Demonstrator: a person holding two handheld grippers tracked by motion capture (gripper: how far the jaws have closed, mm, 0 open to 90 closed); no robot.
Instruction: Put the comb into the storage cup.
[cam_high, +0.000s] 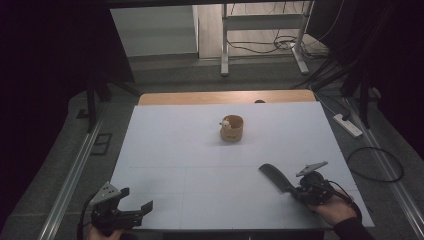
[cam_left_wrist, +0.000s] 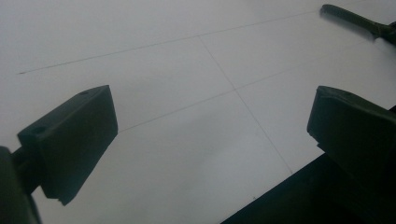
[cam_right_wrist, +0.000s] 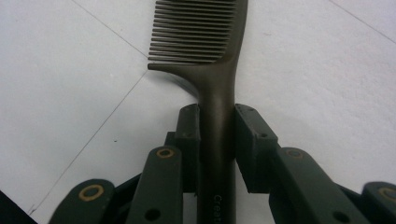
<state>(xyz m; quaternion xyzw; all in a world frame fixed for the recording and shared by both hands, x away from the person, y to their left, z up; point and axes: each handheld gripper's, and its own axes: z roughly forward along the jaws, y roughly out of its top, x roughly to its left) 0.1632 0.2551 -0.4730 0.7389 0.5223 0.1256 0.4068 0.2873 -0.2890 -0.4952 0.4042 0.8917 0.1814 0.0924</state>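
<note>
A dark comb (cam_high: 274, 176) lies on the white table top (cam_high: 200, 165) at the front right, teeth end pointing to the far left. My right gripper (cam_high: 292, 191) is shut on its handle; in the right gripper view both pads (cam_right_wrist: 250, 135) press the comb (cam_right_wrist: 205, 37) handle from either side. A hand holds that gripper from below. At the front left my left gripper (cam_high: 136, 198) stands open with nothing between its jaws. In the left gripper view my left gripper (cam_left_wrist: 212, 116) frames bare table, with the comb (cam_left_wrist: 348, 17) far off at the top right.
A small tan cup (cam_high: 232, 128) with a little white figure on its rim stands in the middle of the table towards the back. Beyond the table's right side a power strip (cam_high: 347, 125) and cables lie on the floor. A metal frame (cam_high: 225, 45) stands behind.
</note>
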